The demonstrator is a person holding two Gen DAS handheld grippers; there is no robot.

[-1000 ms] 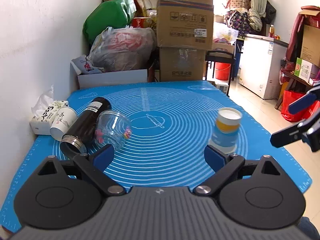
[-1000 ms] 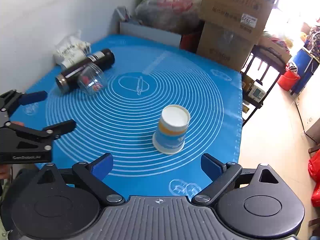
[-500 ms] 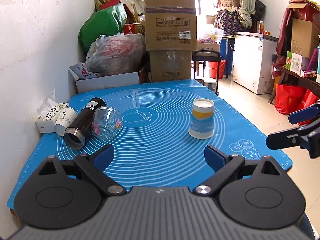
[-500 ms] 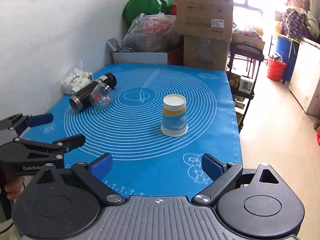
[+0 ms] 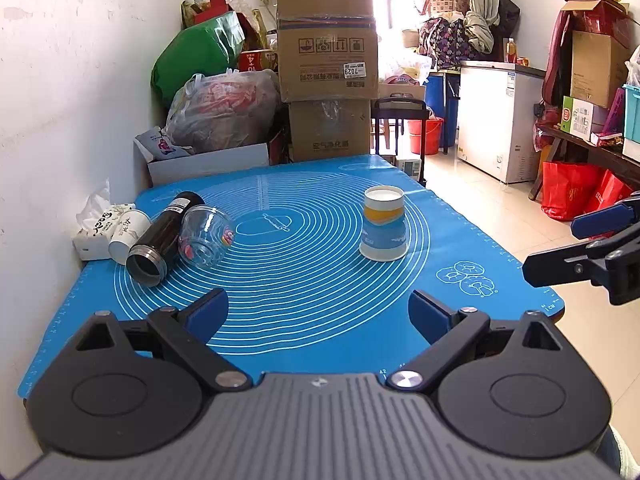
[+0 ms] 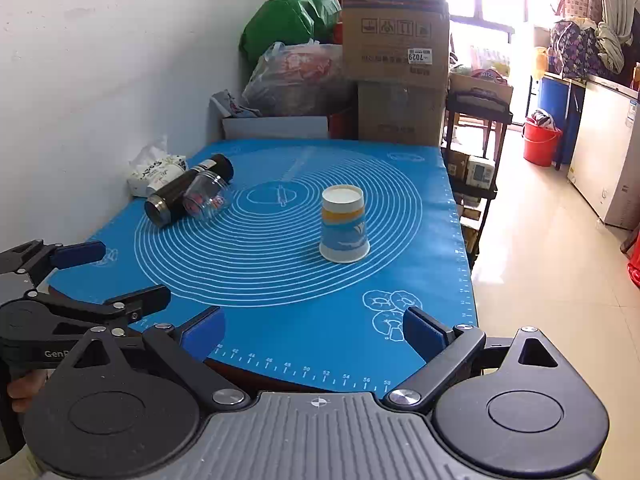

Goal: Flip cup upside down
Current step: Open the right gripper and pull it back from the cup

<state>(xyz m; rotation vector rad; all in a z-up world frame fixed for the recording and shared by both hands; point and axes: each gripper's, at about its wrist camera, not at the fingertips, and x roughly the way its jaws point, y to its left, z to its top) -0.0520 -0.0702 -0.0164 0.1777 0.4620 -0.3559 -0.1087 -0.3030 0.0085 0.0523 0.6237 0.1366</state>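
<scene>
A paper cup with blue, white and orange bands stands upside down, wide rim down, on the blue mat. It also shows in the right wrist view. My left gripper is open and empty, back near the mat's front edge, well short of the cup. My right gripper is open and empty, off the mat's front edge. The right gripper shows at the right edge of the left wrist view. The left gripper shows at the left of the right wrist view.
A black flask and a glass jar lie on their sides at the mat's left. A white paper cup and tissue pack lie by the wall. Cardboard boxes and bags stand behind the table. The table's right edge drops to the floor.
Both grippers have pulled back and away from the cup, toward the mat's front edge. The cup stands upside down in the same spot throughout.
</scene>
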